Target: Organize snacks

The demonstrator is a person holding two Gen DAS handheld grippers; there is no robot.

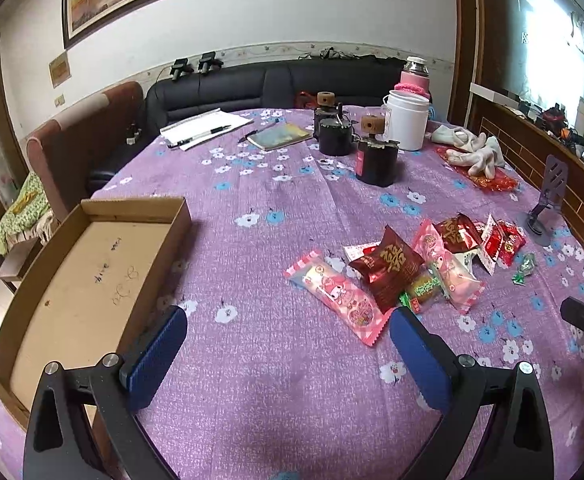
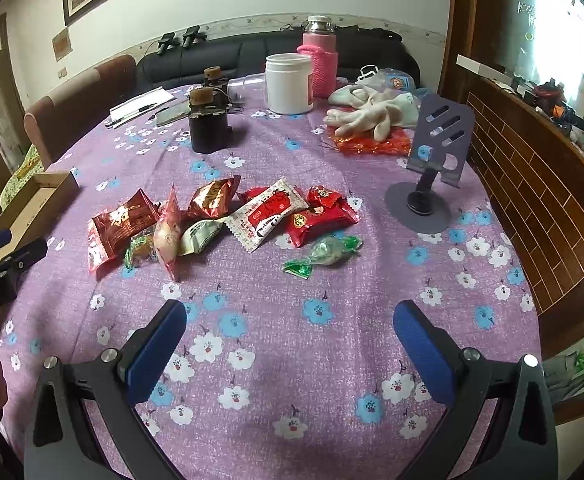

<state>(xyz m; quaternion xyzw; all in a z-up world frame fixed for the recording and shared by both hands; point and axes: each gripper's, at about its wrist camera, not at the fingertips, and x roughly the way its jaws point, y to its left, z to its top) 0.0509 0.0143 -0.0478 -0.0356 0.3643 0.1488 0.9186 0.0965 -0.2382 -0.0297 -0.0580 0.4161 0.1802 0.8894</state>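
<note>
Right now both tools gape empty: left tool [image 1: 288,340], right tool [image 2: 290,344]. Just ahead of the right tool on the surface [image 2: 292,380] lies a green twist candy [image 2: 324,256], light and crinkly, best pinched across its middle. Beyond it sits the slippery snack pile [image 2: 220,220]; the cardboard tray [image 1: 92,280] waits beside the left tool's left finger.
</note>
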